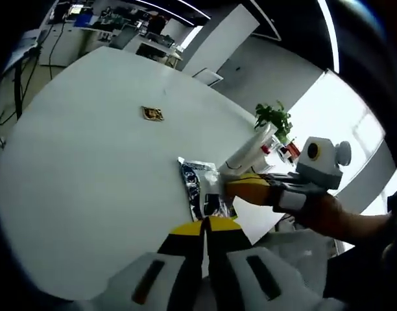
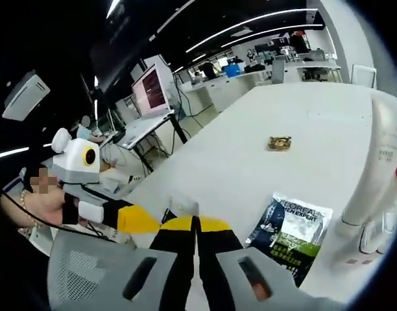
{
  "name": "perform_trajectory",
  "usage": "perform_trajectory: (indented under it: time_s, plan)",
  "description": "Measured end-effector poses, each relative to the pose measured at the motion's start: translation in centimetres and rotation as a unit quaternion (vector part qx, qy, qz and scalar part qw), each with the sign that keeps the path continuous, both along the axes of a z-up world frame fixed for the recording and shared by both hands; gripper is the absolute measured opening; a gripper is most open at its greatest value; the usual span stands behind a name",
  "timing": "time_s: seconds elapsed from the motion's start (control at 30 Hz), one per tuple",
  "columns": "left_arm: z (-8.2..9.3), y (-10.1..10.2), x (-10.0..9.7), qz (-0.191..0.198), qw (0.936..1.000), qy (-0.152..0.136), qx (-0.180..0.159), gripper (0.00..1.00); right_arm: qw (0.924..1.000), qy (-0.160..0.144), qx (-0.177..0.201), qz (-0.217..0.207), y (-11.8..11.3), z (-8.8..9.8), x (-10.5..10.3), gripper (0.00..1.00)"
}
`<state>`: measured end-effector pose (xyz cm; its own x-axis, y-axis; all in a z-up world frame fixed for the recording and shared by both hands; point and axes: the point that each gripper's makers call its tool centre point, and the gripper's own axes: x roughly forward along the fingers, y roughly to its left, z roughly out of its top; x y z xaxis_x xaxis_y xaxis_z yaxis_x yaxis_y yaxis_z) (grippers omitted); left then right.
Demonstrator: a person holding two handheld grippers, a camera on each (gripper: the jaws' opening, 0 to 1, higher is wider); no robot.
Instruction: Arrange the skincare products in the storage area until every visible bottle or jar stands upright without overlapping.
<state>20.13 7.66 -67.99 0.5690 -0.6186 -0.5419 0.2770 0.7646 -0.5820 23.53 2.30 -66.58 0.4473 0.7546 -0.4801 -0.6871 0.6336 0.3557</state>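
left gripper (image 1: 205, 223): jaws pressing closed, gripping nothing
right gripper (image 1: 234, 188): jaws closed, nosing beside the sachet (image 1: 197, 188)
white tube (image 2: 373, 168): standing on the worktop (image 1: 88, 149)
risk: a nudge toppling it

Left gripper (image 1: 204, 227): yellow-tipped jaws pressed together, nothing between them, over the near edge of the round white table (image 1: 88, 162). Just past the tips, a dark printed sachet (image 1: 197, 188) lies flat on the table. Right gripper (image 1: 232, 188) comes in from the right, held by a hand (image 1: 338, 217); its yellow tips sit at the sachet's right edge, can't tell if touching or how the jaws stand. White tube (image 1: 250, 152) just behind that gripper, leaning. Small gold-brown packet (image 1: 152, 114) well apart, mid-table. Potted plant (image 1: 274, 118) at the far right edge.
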Motion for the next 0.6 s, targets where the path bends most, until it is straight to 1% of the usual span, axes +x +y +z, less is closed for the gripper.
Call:
perform_trajectory:
  time_s: [0.07, 0.13, 0.2, 0.23, 0.33, 0.5, 0.53, 0.6]
  plan:
    - [-0.7, 0.1, 0.3, -0.002, 1.0, 0.004, 0.009, 0.0, 0.9999, 0.002, -0.011, 0.002, 0.2, -1.0, 0.5, 0.01]
    - [-1.3, 0.2, 0.4, -0.003, 0.9999, 0.009, 0.014, 0.0, 0.9999, 0.004, -0.016, 0.001, 0.2, -1.2, 0.3, 0.01]
    - [-1.8, 0.5, 0.6, 0.002, 0.9998, 0.015, 0.016, 0.0, 0.9998, 0.009, -0.02, -0.001, 0.3, -1.8, 0.6, 0.01]
    - [-2.2, 0.5, 0.7, 0.003, 0.9997, 0.022, 0.013, 0.0, 0.9996, 0.012, -0.024, -0.002, 0.4, -2.4, 0.8, 0.01]
    - [-2.7, 0.4, 0.7, 0.003, 0.9995, 0.026, 0.017, 0.0, 0.9993, 0.017, -0.032, -0.003, 0.7, -3.2, 1.2, 0.01]
    - [-3.8, 0.5, 0.7, -0.004, 0.9989, 0.035, 0.032, 0.0, 0.9982, 0.023, -0.055, -0.004, 1.0, -4.9, 1.1, 0.01]
    - [-4.1, 0.5, 1.1, -0.004, 0.9988, 0.036, 0.033, 0.0, 0.998, 0.024, -0.059, -0.004, 1.0, -5.2, 1.2, 0.01]
    - [-4.5, 0.6, 1.0, -0.008, 0.9984, 0.04, 0.04, 0.0, 0.9974, 0.026, -0.067, -0.002, 1.1, -5.9, 1.2, 0.01]
